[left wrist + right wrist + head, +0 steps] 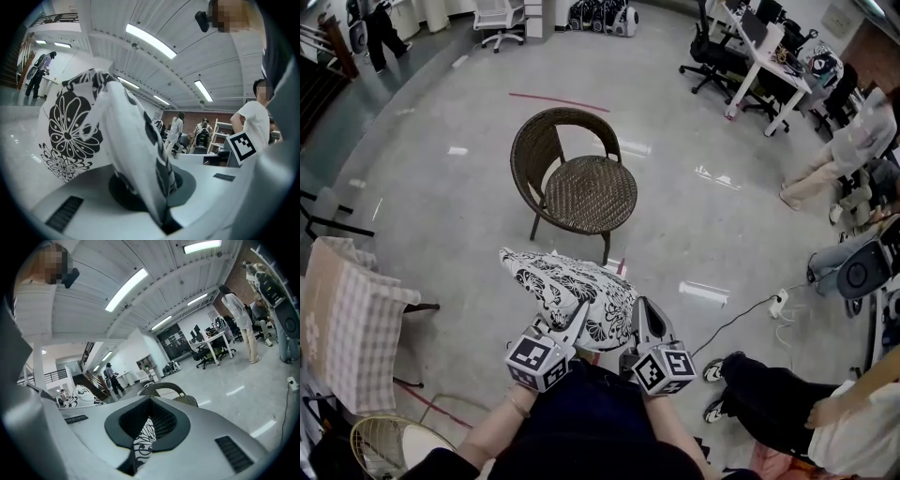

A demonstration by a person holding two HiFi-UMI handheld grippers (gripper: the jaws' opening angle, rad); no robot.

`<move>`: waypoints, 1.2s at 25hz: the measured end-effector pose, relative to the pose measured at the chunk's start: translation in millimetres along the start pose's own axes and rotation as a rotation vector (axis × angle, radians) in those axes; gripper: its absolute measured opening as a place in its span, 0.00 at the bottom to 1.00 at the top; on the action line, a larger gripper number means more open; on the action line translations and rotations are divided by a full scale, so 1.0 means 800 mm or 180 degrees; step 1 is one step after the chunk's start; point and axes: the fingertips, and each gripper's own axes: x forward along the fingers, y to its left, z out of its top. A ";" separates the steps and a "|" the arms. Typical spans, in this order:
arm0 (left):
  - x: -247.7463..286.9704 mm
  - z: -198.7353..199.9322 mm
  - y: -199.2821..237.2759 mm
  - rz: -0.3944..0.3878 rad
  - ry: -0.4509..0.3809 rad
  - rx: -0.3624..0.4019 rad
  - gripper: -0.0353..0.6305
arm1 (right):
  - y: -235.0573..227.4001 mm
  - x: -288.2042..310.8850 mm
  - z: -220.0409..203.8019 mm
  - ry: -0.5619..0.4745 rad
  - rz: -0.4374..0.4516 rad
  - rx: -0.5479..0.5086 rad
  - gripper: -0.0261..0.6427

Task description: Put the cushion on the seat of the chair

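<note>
Holding a white fabric cushion with black floral print [572, 289] up in the air, both grippers are sharing the load in front of the person. The left gripper [578, 317] is pinching the cushion's near edge, jaws closed tight on the fabric. The right gripper [641, 314] is clamping the near right corner, with printed fabric sitting between its closed jaws. The cushion is hanging over the glossy grey floor [703, 234], near the round brown wicker chair [534, 150] but apart from its woven seat [592, 192].
</note>
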 end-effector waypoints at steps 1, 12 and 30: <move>0.000 -0.001 -0.001 0.0004 0.0007 0.0003 0.09 | -0.001 -0.002 -0.003 0.0023 -0.0011 0.0012 0.08; 0.004 0.002 0.009 0.0062 0.0035 -0.0008 0.09 | -0.008 0.013 -0.009 0.0100 -0.0058 0.0094 0.08; 0.104 0.060 0.080 -0.0049 0.0058 -0.0044 0.09 | -0.029 0.140 0.033 0.0144 -0.0029 0.0032 0.08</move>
